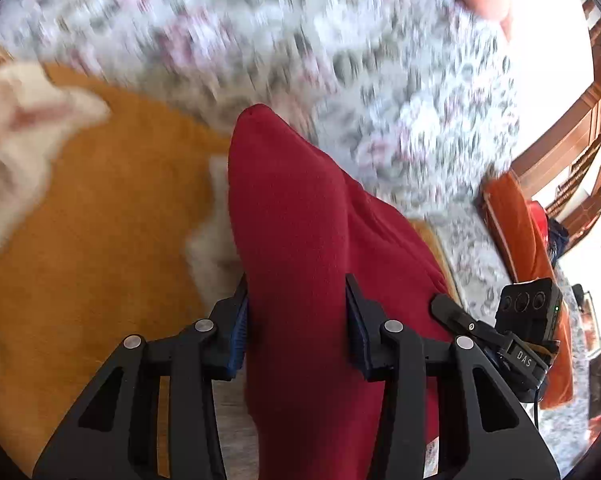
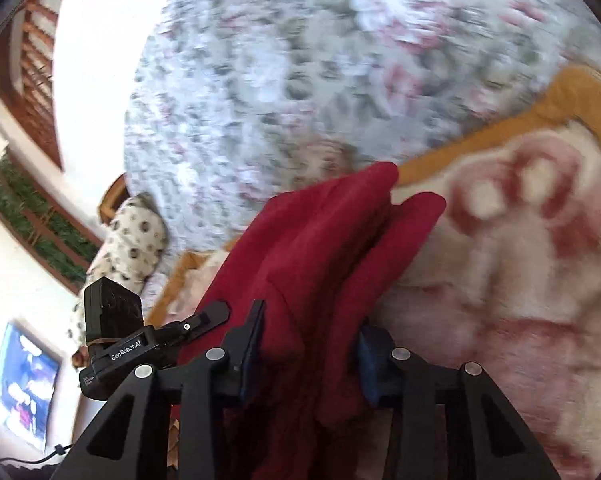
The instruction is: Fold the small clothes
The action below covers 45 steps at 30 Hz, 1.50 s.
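Your left gripper [image 1: 296, 320] and right gripper [image 2: 310, 336] each clamp the red cloth [image 1: 300, 220], held above the orange blanket [image 1: 112, 208] on the floral bedspread [image 1: 340, 40].

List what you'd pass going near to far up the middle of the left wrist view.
Left gripper → red garment clamped between its fingers → floral bedspread.

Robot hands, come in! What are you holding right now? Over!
Left gripper shut on red cloth. Right gripper shut on the same red cloth. Orange-and-cream blanket below, floral cover beyond. Nothing blocking.
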{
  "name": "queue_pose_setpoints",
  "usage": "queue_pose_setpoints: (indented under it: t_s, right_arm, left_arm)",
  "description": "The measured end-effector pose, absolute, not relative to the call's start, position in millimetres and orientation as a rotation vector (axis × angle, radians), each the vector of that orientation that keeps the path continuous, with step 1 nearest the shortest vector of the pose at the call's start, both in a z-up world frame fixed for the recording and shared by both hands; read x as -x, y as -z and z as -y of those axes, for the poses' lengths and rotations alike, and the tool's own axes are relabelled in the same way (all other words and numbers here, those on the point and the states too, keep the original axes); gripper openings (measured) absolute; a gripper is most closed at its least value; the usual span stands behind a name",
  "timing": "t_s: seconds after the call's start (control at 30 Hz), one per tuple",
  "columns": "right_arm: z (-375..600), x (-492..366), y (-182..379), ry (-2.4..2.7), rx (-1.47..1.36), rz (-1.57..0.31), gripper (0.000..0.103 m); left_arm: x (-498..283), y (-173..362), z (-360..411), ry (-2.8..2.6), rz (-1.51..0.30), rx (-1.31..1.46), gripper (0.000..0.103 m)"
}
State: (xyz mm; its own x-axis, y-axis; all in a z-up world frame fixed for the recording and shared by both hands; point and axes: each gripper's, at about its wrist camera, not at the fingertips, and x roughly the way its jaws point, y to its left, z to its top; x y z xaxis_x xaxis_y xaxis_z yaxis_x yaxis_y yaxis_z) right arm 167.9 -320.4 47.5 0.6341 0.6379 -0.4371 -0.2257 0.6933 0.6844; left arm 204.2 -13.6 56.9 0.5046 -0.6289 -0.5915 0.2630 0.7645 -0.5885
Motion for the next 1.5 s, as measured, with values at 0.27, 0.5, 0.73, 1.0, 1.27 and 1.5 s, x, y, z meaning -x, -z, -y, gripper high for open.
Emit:
queue_pose_setpoints:
  t_s: [0.27,0.5,0.73,1.0,1.27,1.5]
  right_arm:
    - [273,-221,-7,-0.437,-0.624,-0.858,0.042]
    - [279,-168,-41,-0.411,-0.529,-0.764,0.044]
    - [218,-51,-63,-0.328,-0.166,-0.725,0.044]
    - [181,51,-43,-0.155,0.022,-0.648,0.044]
    - [171,56,-45,-0.098,0.116,-0.639,0.046]
    - [179,58,-49,-0.085,0.072,-0.628,0.048]
  left_arm:
    - [-246,-22,-16,0.418,-1.016,0.324,0.061]
    - [-214,-35,-31,0.371,-0.903,0.294,0.071]
    - [-113,-63,-12,0.151,-0.858,0.084,0.071]
    - [-36,-32,6,0.137,-0.892,-0.002,0.071]
    - [-25,-38,-3,0.092,-0.826,0.024,0.071]
    - [-24,-39,-5,0.098,-0.825,0.027,0.071]
